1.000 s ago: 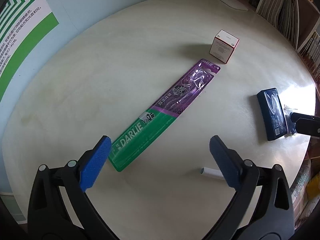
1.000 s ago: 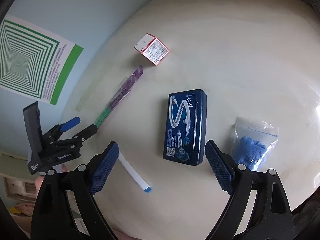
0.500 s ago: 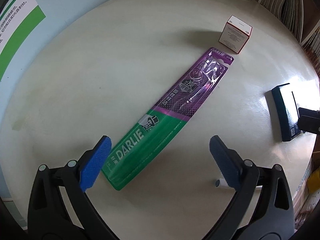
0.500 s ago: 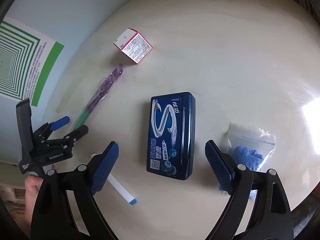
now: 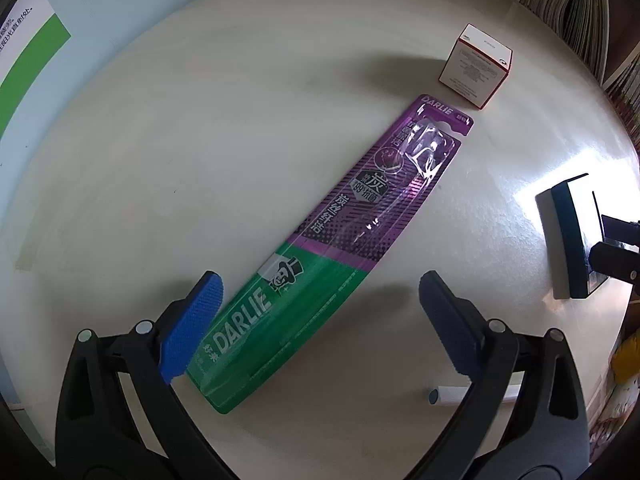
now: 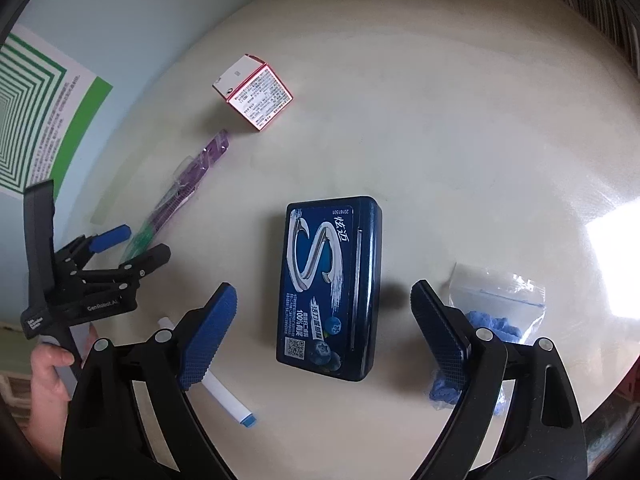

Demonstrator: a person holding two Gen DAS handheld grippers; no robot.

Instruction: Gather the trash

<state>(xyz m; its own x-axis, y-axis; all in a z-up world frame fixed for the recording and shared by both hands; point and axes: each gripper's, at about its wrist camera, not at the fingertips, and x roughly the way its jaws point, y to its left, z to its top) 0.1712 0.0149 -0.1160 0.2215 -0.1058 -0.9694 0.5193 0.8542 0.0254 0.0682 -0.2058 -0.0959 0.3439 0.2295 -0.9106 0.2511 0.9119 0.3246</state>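
Left gripper [image 5: 320, 328] spread wide — toothbrush pack [image 5: 332, 256] between its fingers; right gripper [image 6: 324, 332] likewise agape, straddling the gum tin [image 6: 330, 288]

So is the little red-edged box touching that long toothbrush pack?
Apart. The left wrist view shows a strip of bare table between the box and the purple end of the toothbrush pack; the right wrist view agrees.

On the desk [image 5: 200, 140] I see the toothbrush pack [image 5: 332, 248] lying between my left claw's [image 5: 320, 328] fingers, a box [image 5: 476, 66] beyond its far end, the gum tin [image 6: 330, 288] right, bag [image 6: 496, 308] further right.
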